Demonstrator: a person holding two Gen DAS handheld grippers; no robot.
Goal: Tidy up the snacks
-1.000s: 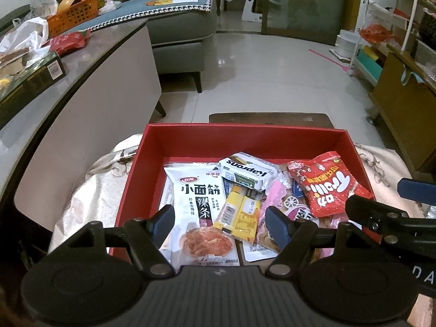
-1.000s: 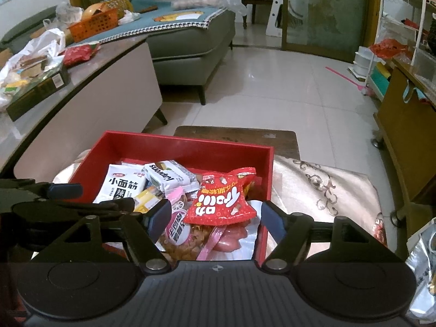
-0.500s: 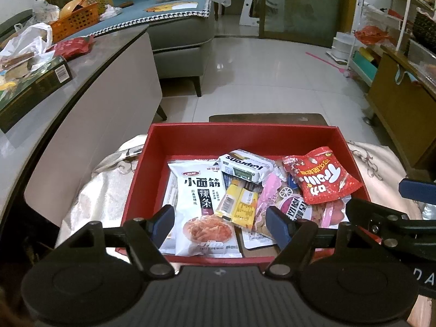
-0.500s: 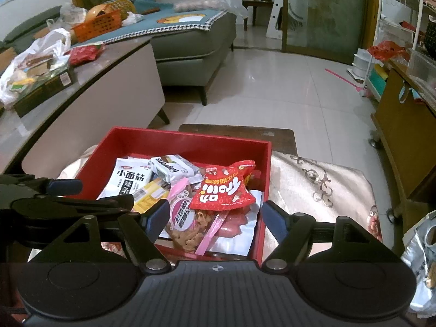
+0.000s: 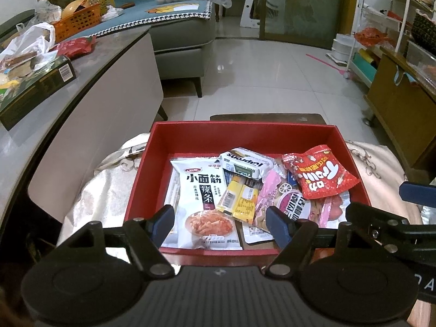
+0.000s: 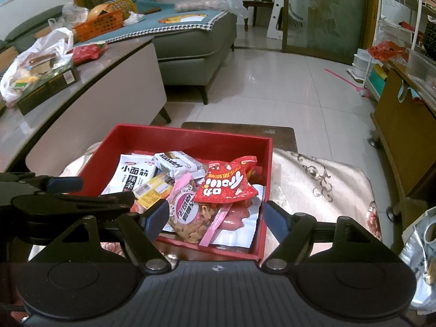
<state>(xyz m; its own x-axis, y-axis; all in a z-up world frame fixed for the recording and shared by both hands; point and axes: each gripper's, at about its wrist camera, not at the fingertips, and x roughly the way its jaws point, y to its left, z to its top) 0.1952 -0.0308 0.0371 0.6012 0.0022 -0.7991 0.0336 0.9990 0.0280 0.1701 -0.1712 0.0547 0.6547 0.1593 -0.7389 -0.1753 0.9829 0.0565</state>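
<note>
While I hold both tools low at the near edge of the red box (image 5: 351,158), my left hand-held gripper (image 5: 220,222) has its jaws spread wide and grips nothing. Its two blue fingertips (image 5: 163,222) frame the near end of a white spicy-strip packet (image 5: 203,199), which lies flat in the left half of the box. That packet lies straight ahead of the left tool and just past its tips, and its long axis runs away from me, in line with the fingers.

My right hand-held gripper (image 6: 215,216) is also spread apart and empty. It hangs over the near right corner of the red box (image 6: 268,179). Ahead of it a pink biscuit bag (image 6: 188,212) lies between its tips, with a red candy pouch (image 6: 227,186) resting on the heap just beyond, tilted up.

Between the two tools, a yellow bar wrapper (image 5: 241,199) lies slantwise, and a white wafer pack (image 5: 245,162) sits farther back across the box.

I judge the left tool nearer the white packet and the right tool nearer the red pouch. A silver bag (image 6: 419,259) lies outside the box at my far right, on the patterned cloth (image 6: 321,188) covering the surface.
</note>
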